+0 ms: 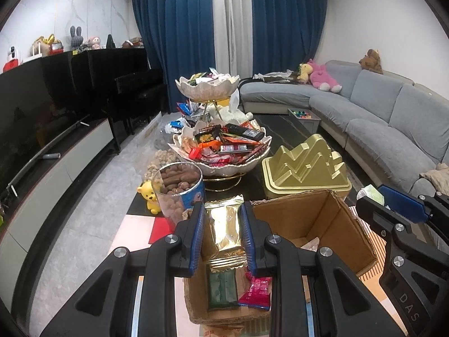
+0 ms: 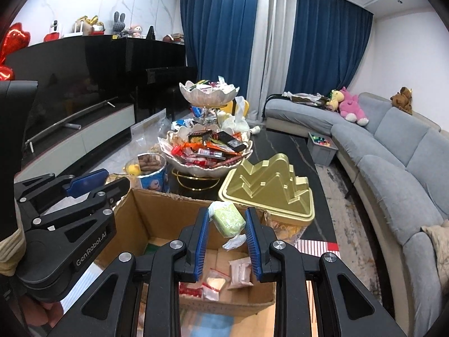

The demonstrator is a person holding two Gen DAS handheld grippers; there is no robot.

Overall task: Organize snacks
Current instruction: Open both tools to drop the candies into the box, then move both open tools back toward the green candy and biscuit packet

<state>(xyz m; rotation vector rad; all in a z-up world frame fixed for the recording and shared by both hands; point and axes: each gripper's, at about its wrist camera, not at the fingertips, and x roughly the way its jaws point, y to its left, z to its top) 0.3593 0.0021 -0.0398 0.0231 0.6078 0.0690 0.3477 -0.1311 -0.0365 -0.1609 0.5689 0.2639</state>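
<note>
My left gripper is shut on a gold foil snack packet and holds it above the near left corner of an open cardboard box. Inside that box lie a green packet and a pink packet. My right gripper is shut on a pale green wrapped snack, over the far side of the box. Small clear and tan packets lie on the box floor. Each gripper shows in the other's view: right gripper, left gripper.
Beyond the box stand a gold mountain-shaped tin, a two-tier white bowl stand heaped with snacks, and a jar of brown coated snacks. A grey sofa runs along the right and a TV unit along the left.
</note>
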